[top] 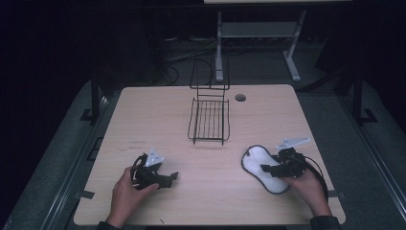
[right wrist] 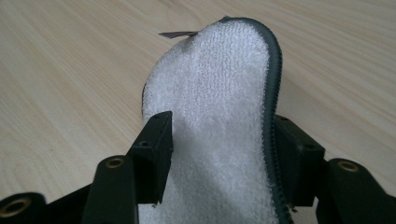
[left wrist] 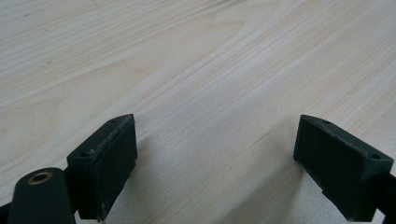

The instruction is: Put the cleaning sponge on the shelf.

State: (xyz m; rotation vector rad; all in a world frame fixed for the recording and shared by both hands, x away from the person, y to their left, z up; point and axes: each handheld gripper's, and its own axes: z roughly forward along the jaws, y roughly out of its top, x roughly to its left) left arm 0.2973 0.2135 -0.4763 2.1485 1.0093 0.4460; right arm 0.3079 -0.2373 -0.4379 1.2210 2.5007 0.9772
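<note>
1. Right gripper view is showing the main risk: the right tongs are gripping a soft white pad with a dark stitched edge, and the pad is bowing up between the jaws. In my judgement, a pinch this near 1 end could be letting the far end droop or drag on the bench once lifted, and the terry could be slipping out if the squeeze is loosening.

2. High view is showing a wire rack standing well ahead of both tongs, toward the far side of the bench. If the pad is heading there, its limp end could be snagging on the rack's wires, I am guessing.

3. The right tongs are closing partway, clamped on the pad across its width; both jaws are pressing against its sides. The pad is lying directly under and ahead of these tongs, with its rear part tucked beneath the hand.

4. The left tongs are standing wide apart, holding nothing and touching nothing; bare wood grain is lying between the 2 jaws.

5. The left tongs are sitting low over the bench, well apart from the pad, with their tips pointing toward the right tongs. I am judging that they could be colliding with the right tongs if both are converging on the pad carelessly.
</note>
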